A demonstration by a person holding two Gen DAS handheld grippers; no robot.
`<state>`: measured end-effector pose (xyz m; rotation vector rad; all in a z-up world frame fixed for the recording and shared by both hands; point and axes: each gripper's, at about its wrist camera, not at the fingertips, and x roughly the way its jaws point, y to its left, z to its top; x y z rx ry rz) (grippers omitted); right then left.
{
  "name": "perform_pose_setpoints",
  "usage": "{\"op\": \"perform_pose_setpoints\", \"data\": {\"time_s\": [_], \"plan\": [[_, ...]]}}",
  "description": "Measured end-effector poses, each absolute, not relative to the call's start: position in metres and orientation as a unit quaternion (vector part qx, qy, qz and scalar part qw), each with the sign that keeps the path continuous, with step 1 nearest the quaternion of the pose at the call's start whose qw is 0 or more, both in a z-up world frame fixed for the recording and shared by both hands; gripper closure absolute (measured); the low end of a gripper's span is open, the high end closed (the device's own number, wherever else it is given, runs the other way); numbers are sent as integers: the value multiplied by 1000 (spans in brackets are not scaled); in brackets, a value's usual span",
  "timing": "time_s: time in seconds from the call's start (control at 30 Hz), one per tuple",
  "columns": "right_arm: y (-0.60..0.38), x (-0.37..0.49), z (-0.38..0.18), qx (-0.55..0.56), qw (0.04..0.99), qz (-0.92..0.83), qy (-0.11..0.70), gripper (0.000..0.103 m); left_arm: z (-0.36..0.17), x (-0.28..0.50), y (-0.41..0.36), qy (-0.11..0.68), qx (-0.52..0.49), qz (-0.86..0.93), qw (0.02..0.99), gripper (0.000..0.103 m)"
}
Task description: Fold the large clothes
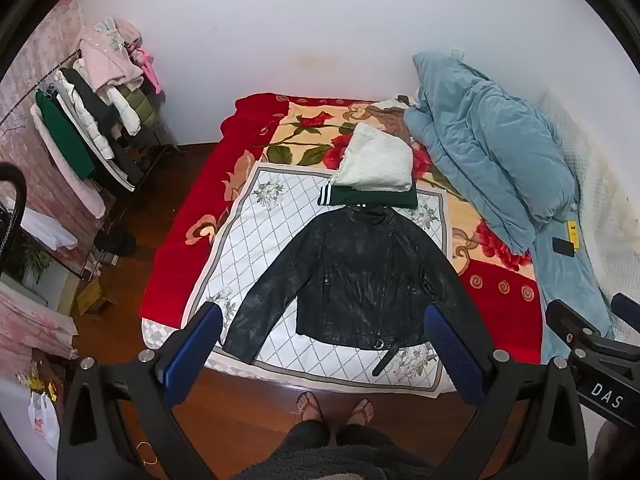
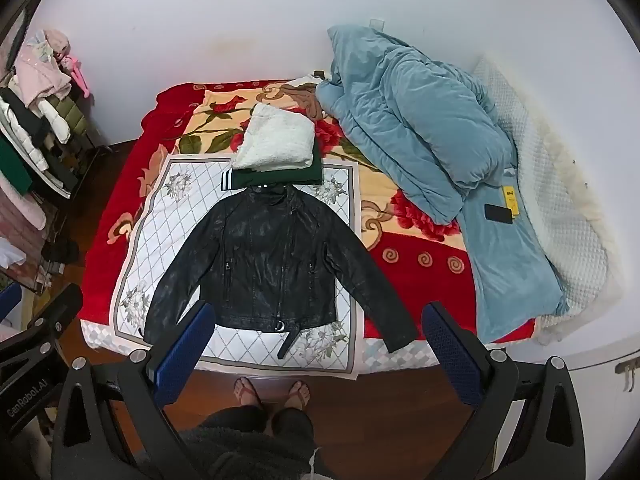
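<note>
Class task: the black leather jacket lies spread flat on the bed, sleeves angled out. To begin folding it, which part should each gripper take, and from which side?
Probably the sleeve cuffs. The black leather jacket lies front up, collar away. The left gripper could take the left cuff, the right gripper the right cuff, each coming from above at the near edge. Both stand open and hold nothing.

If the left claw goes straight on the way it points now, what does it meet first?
Most likely the black leather jacket spread flat on the bed. The open left claw holds nothing and nothing stands before it, though depth is hard to judge.
</note>
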<state>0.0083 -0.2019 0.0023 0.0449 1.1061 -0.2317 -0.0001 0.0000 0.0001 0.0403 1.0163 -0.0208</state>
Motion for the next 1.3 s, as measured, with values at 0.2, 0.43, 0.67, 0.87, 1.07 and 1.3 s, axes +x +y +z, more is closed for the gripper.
{"op": "perform_pose_setpoints", "data": {"time_s": [0.2, 0.43, 0.67, 0.87, 1.07, 1.3], "plan": [[-201, 8, 5, 21, 844, -109, 525, 0, 0, 0, 0, 488, 17, -12, 873, 0], [-201, 8, 7, 18, 845, -110, 524, 0, 0, 0, 0, 487, 15, -12, 873, 0], [-202, 8, 6, 18, 845, -112, 523, 0, 0, 0, 0, 486, 15, -12, 874, 0], [-200, 9, 12, 16, 845, -112, 523, 0, 7, 1, -2, 485, 15, -13, 874, 0], [-200, 6, 9, 18, 846, -111, 522, 0, 13, 7, -2, 485, 17, -12, 874, 0], [-196, 8, 13, 17, 846, -110, 521, 0, 16, 8, 1, 485, 18, -12, 874, 0]]}}
